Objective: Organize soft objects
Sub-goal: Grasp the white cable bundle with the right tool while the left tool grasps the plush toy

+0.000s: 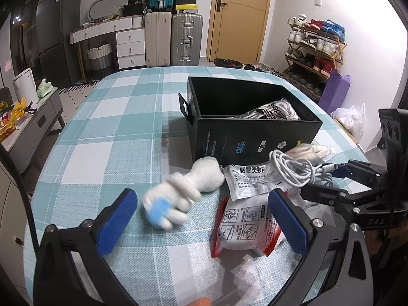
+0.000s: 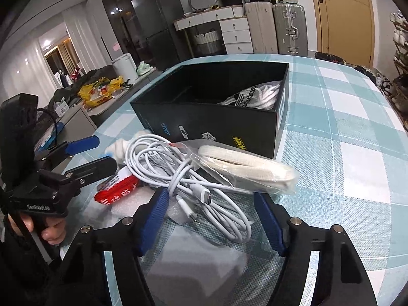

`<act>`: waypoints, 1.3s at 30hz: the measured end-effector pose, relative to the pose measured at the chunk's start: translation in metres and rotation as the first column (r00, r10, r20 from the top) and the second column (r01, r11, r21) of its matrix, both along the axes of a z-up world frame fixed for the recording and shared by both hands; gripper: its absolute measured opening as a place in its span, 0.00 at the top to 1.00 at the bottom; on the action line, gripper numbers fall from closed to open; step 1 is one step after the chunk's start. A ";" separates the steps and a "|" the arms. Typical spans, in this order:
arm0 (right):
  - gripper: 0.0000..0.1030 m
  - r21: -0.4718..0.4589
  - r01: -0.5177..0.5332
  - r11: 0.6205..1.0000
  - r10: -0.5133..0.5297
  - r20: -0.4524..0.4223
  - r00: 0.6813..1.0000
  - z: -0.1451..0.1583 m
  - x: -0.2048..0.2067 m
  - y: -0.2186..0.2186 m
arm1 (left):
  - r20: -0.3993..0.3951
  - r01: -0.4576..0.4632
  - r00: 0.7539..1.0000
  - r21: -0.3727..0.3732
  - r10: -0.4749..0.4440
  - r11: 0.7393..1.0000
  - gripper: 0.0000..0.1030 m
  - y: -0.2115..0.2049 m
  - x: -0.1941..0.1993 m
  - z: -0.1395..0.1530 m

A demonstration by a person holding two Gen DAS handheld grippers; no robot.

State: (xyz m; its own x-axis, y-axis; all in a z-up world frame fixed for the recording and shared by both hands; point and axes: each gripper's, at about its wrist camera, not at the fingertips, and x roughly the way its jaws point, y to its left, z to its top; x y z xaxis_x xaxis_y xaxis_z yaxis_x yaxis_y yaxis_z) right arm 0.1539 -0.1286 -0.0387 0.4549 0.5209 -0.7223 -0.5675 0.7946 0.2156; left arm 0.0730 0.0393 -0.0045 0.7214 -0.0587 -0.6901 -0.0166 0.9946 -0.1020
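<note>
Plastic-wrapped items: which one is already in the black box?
The adidas-branded white bundle, lying in the black box at its far-right corner. The clear bag of cream webbing and the printed packets lie outside on the tablecloth.

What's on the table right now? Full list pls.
box: 1, black, open, far middle of table
bagged laces: 1, white, inside box
plush toy: 1, white with blue patch, in front of box, blurred
cable: 1, white, coiled on the packets
sachet: 1, white, printed, under cable
red packet: 1, red and white, nearest edge
bagged strap: 1, cream, in clear bag, beside box
tablecloth: 1, teal and white check
left gripper: 1, black with blue pads, open, by toy and red packet
right gripper: 1, same colours, open around cable
hand: 1, on left gripper's handle
</note>
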 end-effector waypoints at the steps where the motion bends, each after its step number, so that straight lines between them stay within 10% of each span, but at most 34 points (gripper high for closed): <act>1: 0.31 -0.003 -0.001 1.000 0.001 -0.001 1.000 -0.001 0.001 0.001 | -0.002 0.000 1.000 0.000 0.000 1.000 0.00 0.000 0.000 -0.001; 39: 0.35 0.156 -0.084 0.984 0.060 0.148 0.987 0.051 -0.026 -0.028 | -0.131 -0.168 0.978 -0.053 0.160 0.984 0.04 0.045 0.020 -0.022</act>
State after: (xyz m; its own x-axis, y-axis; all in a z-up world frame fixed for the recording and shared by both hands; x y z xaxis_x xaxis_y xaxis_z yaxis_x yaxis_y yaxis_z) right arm 0.1275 -0.1561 0.0125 0.5037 0.6601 -0.5573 -0.6559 0.7121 0.2504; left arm 0.0930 0.0840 -0.0269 0.6324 0.0064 -0.7746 -0.1960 0.9688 -0.1520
